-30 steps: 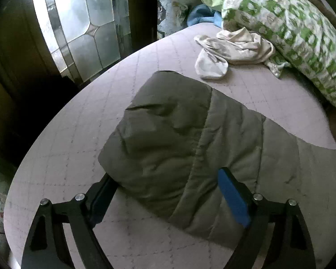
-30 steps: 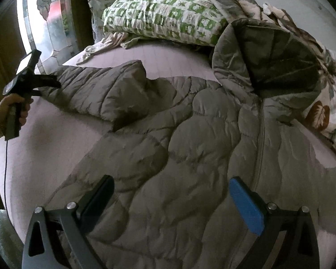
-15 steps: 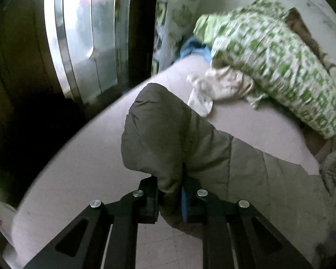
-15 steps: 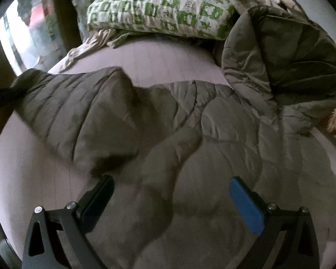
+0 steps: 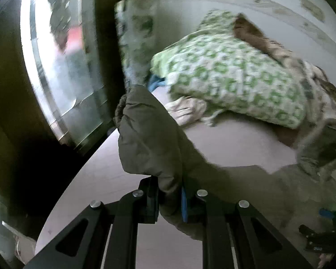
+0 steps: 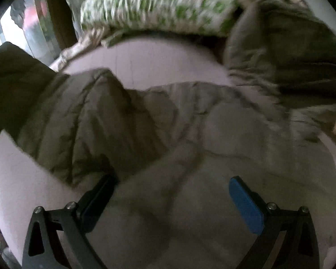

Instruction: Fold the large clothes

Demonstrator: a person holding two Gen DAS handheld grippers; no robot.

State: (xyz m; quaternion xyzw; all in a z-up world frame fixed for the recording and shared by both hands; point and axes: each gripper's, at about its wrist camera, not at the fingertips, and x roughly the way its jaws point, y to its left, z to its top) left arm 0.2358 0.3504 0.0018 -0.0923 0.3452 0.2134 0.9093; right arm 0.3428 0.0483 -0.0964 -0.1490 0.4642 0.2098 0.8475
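Now, your left gripper [image 5: 170, 199] is pinching the cuff end of the jacket's sleeve [image 5: 150, 139], jaws clamped tight on the padded fabric, and you are holding that sleeve up off the bed [image 5: 96, 174] so it is standing as a hump in front of the camera. Your right gripper [image 6: 172, 192] is hanging with its jaws spread wide over the body of the jacket [image 6: 212, 157], gripping nothing; whether its fingers are brushing the fabric is not clear through the blur.

Jacket position: it is lying spread across the bed, hood [image 6: 291, 51] up toward the green patterned pillow [image 5: 230, 78], body flat, the lifted sleeve running out toward the window [image 5: 56, 67] side. A pale crumpled cloth [image 5: 186, 109] is sitting just beside the pillow, apart from the jacket.

Progress, judged: you are working on the first fold. No part of the body is looking folded over yet. Left to do: lay this sleeve in across the chest, deal with the other sleeve (not visible here), tuck the hood, then fold the body.
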